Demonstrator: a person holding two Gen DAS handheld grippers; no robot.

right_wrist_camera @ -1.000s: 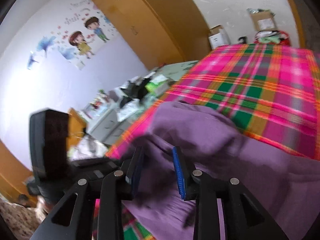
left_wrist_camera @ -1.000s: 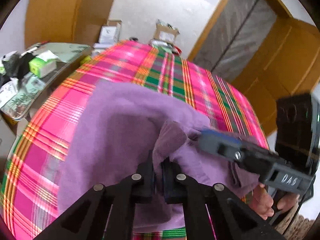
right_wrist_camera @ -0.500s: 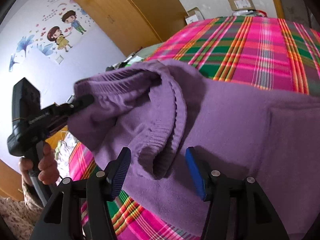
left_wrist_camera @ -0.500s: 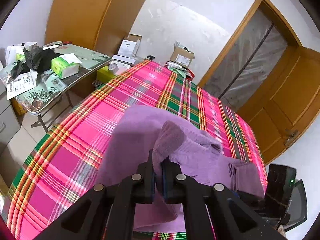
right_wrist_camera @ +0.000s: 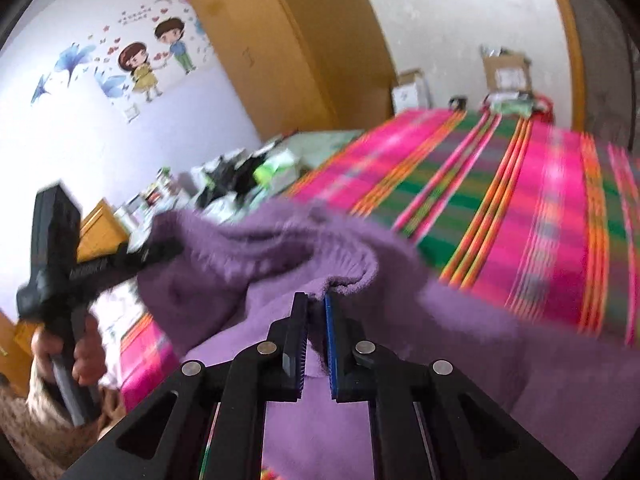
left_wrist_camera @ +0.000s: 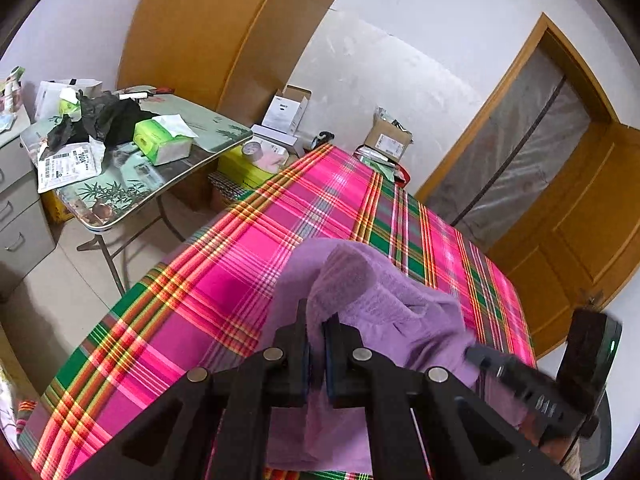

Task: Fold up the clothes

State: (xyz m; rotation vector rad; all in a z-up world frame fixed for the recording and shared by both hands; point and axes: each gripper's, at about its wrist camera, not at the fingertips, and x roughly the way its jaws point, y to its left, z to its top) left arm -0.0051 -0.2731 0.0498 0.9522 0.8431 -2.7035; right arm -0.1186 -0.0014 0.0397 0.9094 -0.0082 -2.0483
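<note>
A purple knit sweater lies partly on a pink, green and orange plaid bed cover, its near edge lifted off the cover. My left gripper is shut on a fold of that edge. The right gripper shows at the lower right of the left wrist view, against the sweater's right side. In the right wrist view the sweater hangs between both tools. My right gripper is shut on its ribbed hem. The left gripper, held by a hand, pinches the far corner.
A folding table with a tissue pack, papers and black bags stands left of the bed. Grey drawers are at the far left. Cardboard boxes sit beyond the bed's far end. A wooden door is on the right.
My right gripper has gone from open to shut on the sweater's ribbed hem. Both grippers have risen, lifting the near edge higher off the bed cover.
</note>
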